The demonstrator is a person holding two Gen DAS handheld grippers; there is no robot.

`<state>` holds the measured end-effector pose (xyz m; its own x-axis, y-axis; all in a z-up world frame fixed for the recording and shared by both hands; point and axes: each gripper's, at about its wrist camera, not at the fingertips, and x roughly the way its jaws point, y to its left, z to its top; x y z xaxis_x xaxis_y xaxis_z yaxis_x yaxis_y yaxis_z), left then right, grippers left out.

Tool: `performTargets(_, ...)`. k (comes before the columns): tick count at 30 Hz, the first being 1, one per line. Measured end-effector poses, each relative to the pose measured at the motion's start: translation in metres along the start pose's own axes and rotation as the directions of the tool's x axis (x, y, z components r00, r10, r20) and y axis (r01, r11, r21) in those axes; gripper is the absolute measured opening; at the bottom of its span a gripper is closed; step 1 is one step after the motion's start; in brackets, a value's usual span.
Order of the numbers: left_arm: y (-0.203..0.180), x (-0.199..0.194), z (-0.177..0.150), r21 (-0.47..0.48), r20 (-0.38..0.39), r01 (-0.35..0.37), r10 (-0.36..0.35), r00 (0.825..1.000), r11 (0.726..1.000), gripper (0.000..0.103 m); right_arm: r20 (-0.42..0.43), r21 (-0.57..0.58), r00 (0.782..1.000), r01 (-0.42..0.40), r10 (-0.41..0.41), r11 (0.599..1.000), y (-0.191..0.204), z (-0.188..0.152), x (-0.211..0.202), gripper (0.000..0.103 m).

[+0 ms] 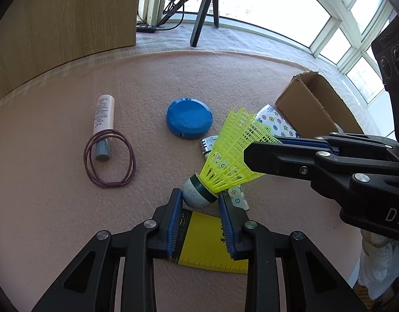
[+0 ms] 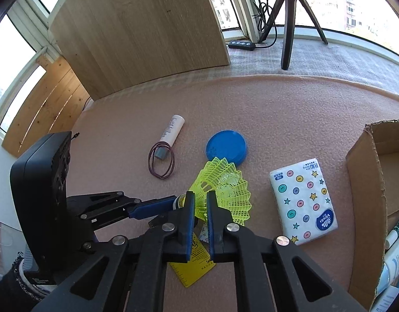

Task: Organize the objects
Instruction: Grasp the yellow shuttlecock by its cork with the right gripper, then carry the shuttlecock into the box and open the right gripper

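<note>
**Two grippers met on one shuttlecock**

A yellow shuttlecock (image 1: 225, 153) sat at center frame over the pink foam mat (image 1: 56, 208), its cork head clamped between the blue pads of the left gripper (image 1: 200, 199). The right gripper (image 2: 199, 202) had pinched its jaws onto the plastic skirt, though how firmly was hard to judge through the mesh. Beneath lay a yellow ruler card (image 1: 204, 247). At center sat a blue round lid (image 1: 189, 121); toward the left, a pale tube (image 1: 103, 127) rested inside brown hair ties (image 1: 109, 158). A patterned tissue pack (image 2: 303, 200) lay at lower right, beside a cardboard box (image 2: 366, 182).
</note>
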<state>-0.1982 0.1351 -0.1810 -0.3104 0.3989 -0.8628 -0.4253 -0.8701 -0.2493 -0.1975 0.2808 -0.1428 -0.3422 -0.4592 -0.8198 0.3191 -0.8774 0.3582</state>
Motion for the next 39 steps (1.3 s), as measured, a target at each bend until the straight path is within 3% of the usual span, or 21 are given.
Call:
performTargets(15, -0.055, -0.03, 0.022, 0.098, 0.084, 0.026, -0.034, 0.996, 0.995, 0.031, 0.121, 0.013, 0.993, 0.017, -0.019, 1.0, -0.012, -0.006, -0.062, 0.007)
performTargets(39, -0.199, 0.002, 0.073, 0.301, 0.102, 0.08, -0.115, 0.988, 0.95, 0.031, 0.241, 0.183, 0.957, 0.117, -0.16, 0.976, -0.114, -0.029, -0.152, 0.007)
